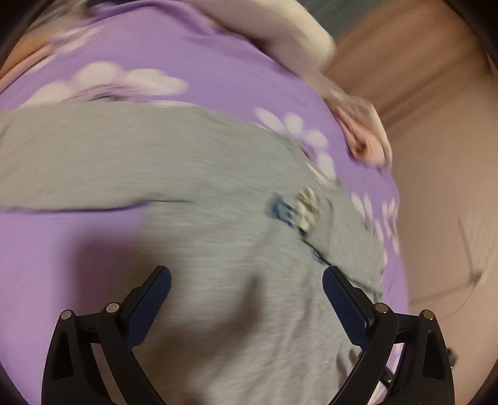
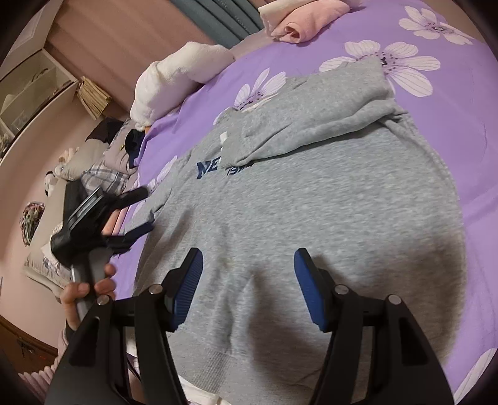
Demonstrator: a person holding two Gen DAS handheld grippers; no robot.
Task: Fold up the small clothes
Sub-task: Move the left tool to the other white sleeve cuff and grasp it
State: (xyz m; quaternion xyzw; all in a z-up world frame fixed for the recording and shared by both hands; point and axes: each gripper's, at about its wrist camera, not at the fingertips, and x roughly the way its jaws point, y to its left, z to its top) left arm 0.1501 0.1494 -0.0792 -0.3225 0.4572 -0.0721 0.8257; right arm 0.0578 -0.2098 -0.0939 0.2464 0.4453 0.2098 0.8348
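Observation:
A grey sweatshirt (image 2: 326, 199) with dark blue lettering lies on a purple flowered bedsheet (image 2: 451, 140), one sleeve folded across its chest. My right gripper (image 2: 247, 268) is open and empty, hovering over the sweatshirt's lower part. My left gripper (image 1: 246, 280) is open and empty over the same sweatshirt (image 1: 186, 162); this view is motion-blurred. In the right wrist view the left gripper (image 2: 138, 212) shows at the sweatshirt's left edge, held by a hand; its jaws look open.
Folded pink and white clothes (image 2: 298, 21) lie at the far end of the bed. A white rolled towel (image 2: 177, 81) sits at the bed's left edge. Pillows and bedding (image 2: 93, 162) lie beyond, by a pink wall and a shelf (image 2: 34, 90).

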